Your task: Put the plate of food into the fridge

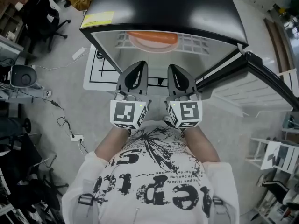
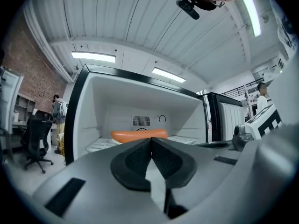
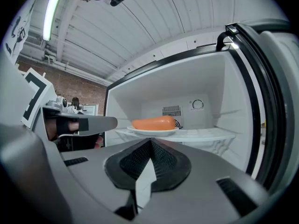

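Both tools checked, each in its own view. The left gripper point(image 2: 150, 142) has its jaws together, pads meeting along a closed seam with nothing between them. The right gripper point(image 3: 149, 142) is in the same condition: jaws together, nothing held. In the head view I hold the two side by side, close to my chest, both pointing at the fridge point(image 1: 163, 6) opening and clear of its contents.

The fridge door point(image 1: 264, 76) stands open on my right. Inside, the white plate point(image 3: 153, 131) sits flat on the white shelf point(image 3: 205, 135), near the shelf's front edge and toward its left half as seen from the right gripper view. An orange sausage point(image 3: 153, 123) lies lengthwise on the plate. Neither gripper touches the plate; both are well apart from it, outside the compartment.

A ventilation grille point(image 3: 171, 110) and a round dial point(image 3: 198, 104) are on the back wall above the shelf.
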Motion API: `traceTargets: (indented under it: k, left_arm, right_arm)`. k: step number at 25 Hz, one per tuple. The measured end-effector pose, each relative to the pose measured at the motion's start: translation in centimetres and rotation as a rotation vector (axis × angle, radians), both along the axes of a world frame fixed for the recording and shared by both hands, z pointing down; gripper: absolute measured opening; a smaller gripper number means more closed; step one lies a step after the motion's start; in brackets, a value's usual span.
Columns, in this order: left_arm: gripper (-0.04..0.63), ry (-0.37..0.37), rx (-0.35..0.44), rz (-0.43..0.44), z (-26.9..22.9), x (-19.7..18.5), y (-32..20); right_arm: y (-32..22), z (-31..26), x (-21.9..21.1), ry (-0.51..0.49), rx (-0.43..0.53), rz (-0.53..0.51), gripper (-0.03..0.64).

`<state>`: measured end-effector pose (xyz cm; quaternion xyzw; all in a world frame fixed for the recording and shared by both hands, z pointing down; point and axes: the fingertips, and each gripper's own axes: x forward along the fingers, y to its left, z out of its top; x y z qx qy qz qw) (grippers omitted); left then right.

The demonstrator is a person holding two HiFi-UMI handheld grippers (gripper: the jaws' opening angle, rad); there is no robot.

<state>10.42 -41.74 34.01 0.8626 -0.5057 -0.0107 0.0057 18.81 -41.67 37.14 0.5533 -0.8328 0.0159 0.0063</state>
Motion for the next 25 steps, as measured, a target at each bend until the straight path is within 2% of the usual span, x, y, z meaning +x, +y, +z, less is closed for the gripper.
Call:
traceTargets:
  k: [8,14,18,25]
  left_arm:
    - [0.008,0.027,-0.027,0.026,0.4,0.7,-0.3]
    - [0.008,0.038,-0.008,0.022,-0.2,0.7,-0.6]
    - [0.008,0.08,-0.044,0.033,0.2,0.5,-1.0]
    - [0.008,0.108,-0.074,0.045,0.6,0.4,-1.5]
  right_arm:
    - [-0.3,-0.4,-0.5,0.014,0.012,-0.035,0.001]
    - [-0.4,-0.8,-0.5,0.024,0.023,-0.037,0.0]
    - [-0.5,-0.7,-0.3,0.025,0.023,-0.029,0.0]
    - [-0.7,-0.7,-0.1,0.042,0.025,-0.025,0.0]
